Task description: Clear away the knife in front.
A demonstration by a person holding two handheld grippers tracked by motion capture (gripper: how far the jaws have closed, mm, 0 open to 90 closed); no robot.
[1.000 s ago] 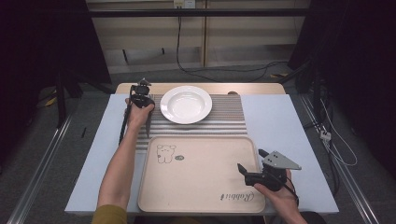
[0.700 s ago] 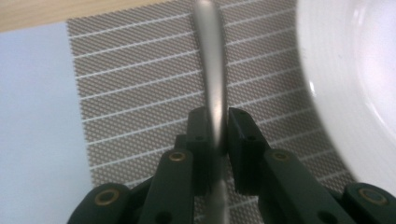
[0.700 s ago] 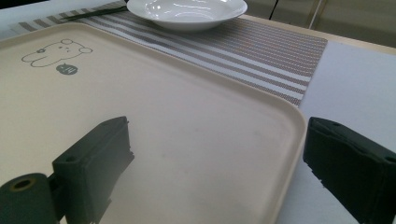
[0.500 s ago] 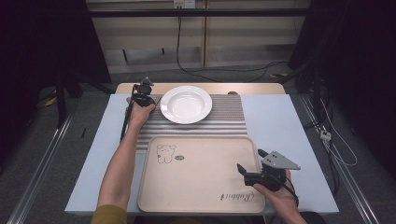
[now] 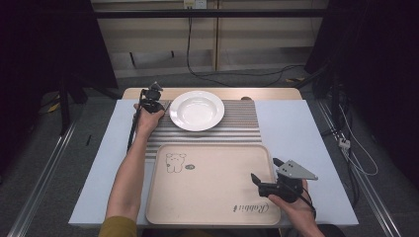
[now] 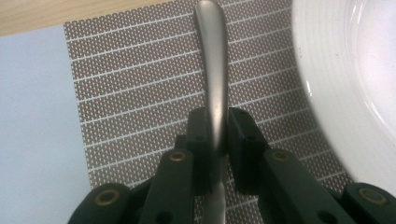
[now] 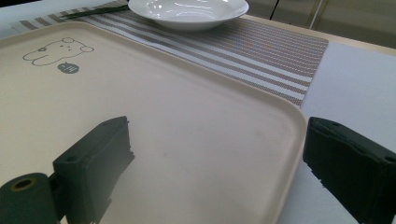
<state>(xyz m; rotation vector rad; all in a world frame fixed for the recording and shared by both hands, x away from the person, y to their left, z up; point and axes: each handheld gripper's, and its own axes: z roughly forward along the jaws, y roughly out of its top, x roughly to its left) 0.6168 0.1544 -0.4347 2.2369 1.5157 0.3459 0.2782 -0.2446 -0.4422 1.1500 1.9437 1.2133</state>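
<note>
in the left gripper view we have our left gripper (image 6: 216, 140) clamped on the metal handle (image 6: 212, 70) of a piece of cutlery, the two black jaws pressed against its sides. the handle runs forward from the jaws over the striped placemat (image 6: 140, 93) and curves toward its far edge; whether it rests on the mat we cannot tell, nor which kind of utensil it is, since its working end is hidden. the rim of the white plate (image 6: 345, 79) lies just beside the handle. in the high view the left gripper (image 5: 150, 98) sits at the far left corner of the placemat (image 5: 242, 123), just beside the plate (image 5: 196, 110).

our right gripper (image 5: 264, 180) hovers over the near right corner of the beige tray (image 5: 207, 197), well apart from the left one. in the right gripper view its jaws stand wide apart with nothing between them, one over the tray (image 7: 187, 140), the other past its rim over the pale blue table cover (image 7: 355, 88). the tray carries a small bear drawing (image 7: 56, 51), and the plate (image 7: 187, 11) stands beyond it on the placemat (image 7: 261, 51).
</note>
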